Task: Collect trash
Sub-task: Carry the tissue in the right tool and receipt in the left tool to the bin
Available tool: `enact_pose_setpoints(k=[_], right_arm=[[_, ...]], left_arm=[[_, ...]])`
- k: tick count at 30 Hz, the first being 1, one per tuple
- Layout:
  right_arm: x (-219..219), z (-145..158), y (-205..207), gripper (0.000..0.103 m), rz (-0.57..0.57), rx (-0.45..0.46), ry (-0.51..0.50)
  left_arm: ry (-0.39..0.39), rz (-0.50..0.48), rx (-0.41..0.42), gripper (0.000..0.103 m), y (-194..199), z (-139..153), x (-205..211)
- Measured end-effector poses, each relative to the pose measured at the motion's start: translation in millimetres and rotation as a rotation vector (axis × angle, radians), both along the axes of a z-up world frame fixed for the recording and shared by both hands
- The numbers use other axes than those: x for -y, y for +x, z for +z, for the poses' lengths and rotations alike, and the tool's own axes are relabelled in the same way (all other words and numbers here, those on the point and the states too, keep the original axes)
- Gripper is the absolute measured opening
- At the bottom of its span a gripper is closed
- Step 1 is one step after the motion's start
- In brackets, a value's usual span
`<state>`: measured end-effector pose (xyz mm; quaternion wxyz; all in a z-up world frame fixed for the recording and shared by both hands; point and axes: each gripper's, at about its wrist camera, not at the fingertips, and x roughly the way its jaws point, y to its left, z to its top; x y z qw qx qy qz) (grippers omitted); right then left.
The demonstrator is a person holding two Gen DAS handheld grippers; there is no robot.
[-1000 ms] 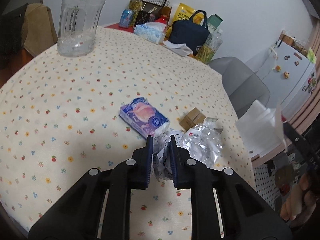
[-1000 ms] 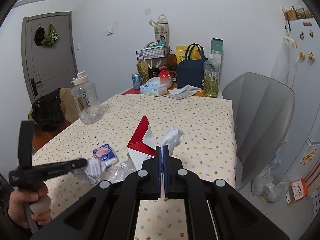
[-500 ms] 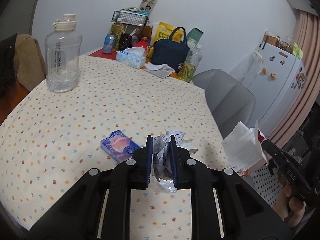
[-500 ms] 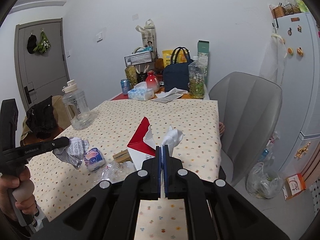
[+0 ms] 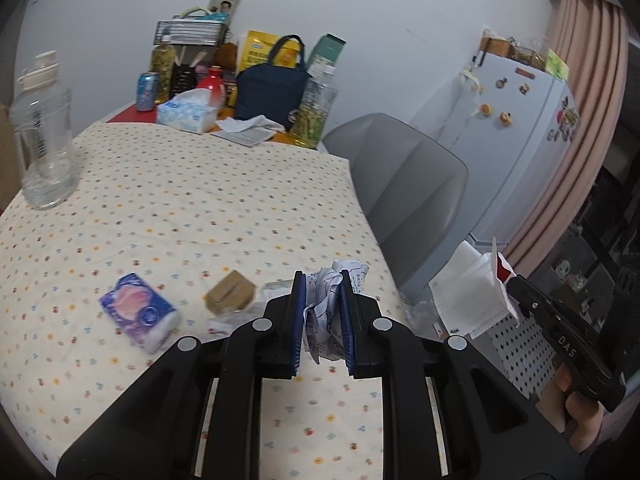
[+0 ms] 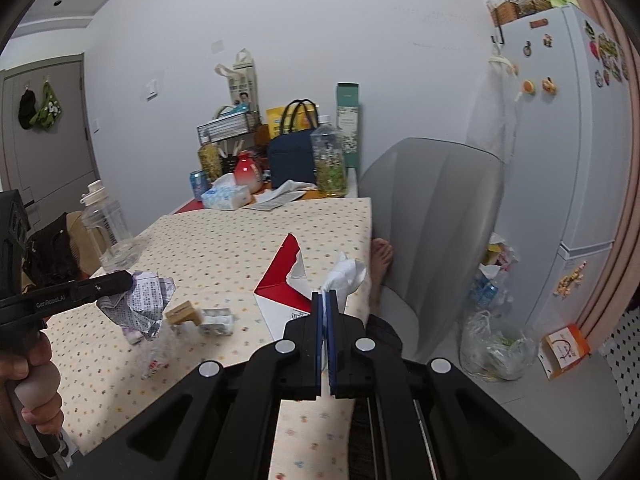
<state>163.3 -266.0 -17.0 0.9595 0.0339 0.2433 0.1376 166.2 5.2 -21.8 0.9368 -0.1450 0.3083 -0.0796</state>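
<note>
Low in the frame's centre, the left gripper (image 5: 323, 300) clamps a crumpled wad (image 5: 326, 304) of white printed paper. The right gripper (image 6: 325, 300) pinches the white rim of a red-and-white bag (image 6: 288, 292). Beyond, a small box (image 5: 231, 291) lies on the table (image 5: 200, 200).

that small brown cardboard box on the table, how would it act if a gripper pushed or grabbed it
The cardboard box looks small and probably light, so a push would likely slide it over the tablecloth rather than tip it. Its flat sides suggest it won't roll. The thin card may crush under a hard squeeze. It lies among clear plastic wrappers, which may drag along with it.
</note>
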Motion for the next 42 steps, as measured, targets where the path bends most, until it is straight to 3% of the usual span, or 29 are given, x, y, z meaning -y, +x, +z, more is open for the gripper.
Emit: enact_pose_setpoints(k=[13,19,32,42], right_arm=[[77,-27,1,0.003,-0.164,-0.056,0.011],[120,-53,0,0.003,-0.245,-0.108,0.028],[188,-143,18,0.003,-0.364,-0.275,0.084],[209,-204,31,0.004,-0.405,-0.377,0.109]], left_arm=[[0.023,-0.149,-0.034,0.017,27,-8,79],[0.073,-0.227,-0.072,0.017,43,-19,125],[0.136,-0.348,-0.194,0.017,78,-60,216],[0.174,-0.390,-0.285,0.017,100,-98,268]])
